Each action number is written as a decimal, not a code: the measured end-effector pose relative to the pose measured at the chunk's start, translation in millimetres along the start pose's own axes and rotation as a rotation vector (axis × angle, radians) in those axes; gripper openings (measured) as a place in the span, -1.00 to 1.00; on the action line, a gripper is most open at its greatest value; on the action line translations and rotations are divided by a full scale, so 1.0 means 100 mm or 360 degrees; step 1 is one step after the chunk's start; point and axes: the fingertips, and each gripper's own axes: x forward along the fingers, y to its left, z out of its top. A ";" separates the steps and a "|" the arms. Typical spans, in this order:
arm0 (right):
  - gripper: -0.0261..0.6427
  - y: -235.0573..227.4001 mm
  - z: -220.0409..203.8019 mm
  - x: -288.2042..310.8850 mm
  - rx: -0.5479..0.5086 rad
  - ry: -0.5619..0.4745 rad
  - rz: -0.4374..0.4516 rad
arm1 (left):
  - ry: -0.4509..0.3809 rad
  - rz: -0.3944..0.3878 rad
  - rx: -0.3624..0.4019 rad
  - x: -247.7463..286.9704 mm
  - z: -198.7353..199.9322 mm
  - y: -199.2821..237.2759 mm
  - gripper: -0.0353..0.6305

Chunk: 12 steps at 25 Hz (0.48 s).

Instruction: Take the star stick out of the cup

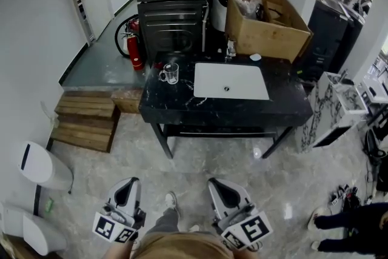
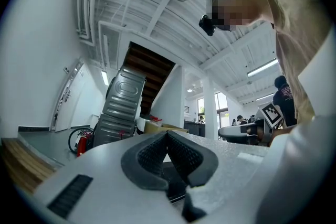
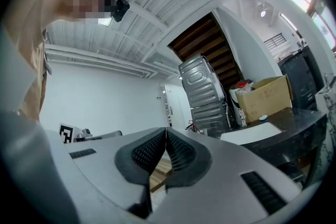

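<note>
A clear glass cup (image 1: 170, 73) stands on the left part of a black marble table (image 1: 163, 107), far ahead of me. Whatever stands in the cup is too small to make out, so I cannot tell the star stick apart. My left gripper (image 1: 127, 183) and right gripper (image 1: 219, 184) hang low near my legs, well short of the table. In the left gripper view the left gripper (image 2: 167, 134) has its ribbed pads pressed together with nothing between them. The right gripper (image 3: 166, 131) is shut and empty in the same way.
A white sink (image 1: 230, 80) with a tap (image 1: 231, 48) is set in the table. A cardboard box (image 1: 267, 24) sits at its back right. Wooden steps (image 1: 85, 118), a fire extinguisher (image 1: 134, 45) and white bins (image 1: 39, 164) stand left; a person's legs (image 1: 345, 227) show bottom right.
</note>
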 end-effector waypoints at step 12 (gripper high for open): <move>-0.92 -0.22 -0.03 0.76 -0.0017 0.0057 -0.0024 | -0.0006 -0.0005 -0.0035 0.51 -0.06 0.72 -0.89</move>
